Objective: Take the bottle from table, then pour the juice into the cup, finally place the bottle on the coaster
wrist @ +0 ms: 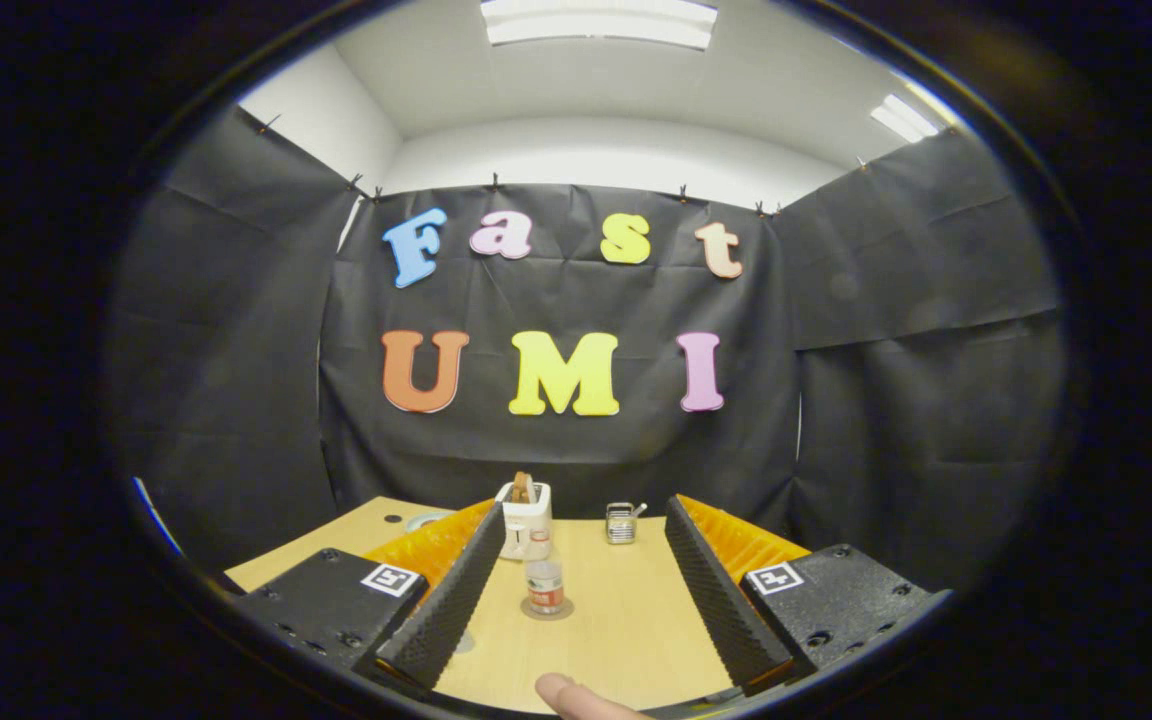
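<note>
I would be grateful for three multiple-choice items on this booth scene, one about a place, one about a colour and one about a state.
1. Where does the small bottle stand?
A. on the round coaster, ahead between the fingers
B. inside the toaster
C. on a finger's pad

2. What colour is the toaster body?
A. blue
B. white
C. green

3. How is the gripper?
A. shut on the bottle
B. shut on nothing
C. open, fingers wide apart

Answers: 1 A, the bottle sits on the grey disc on the wooden table. 2 B, its housing is white, with toast in the slot. 3 C, bare table shows between both fingers, which touch nothing.
</note>
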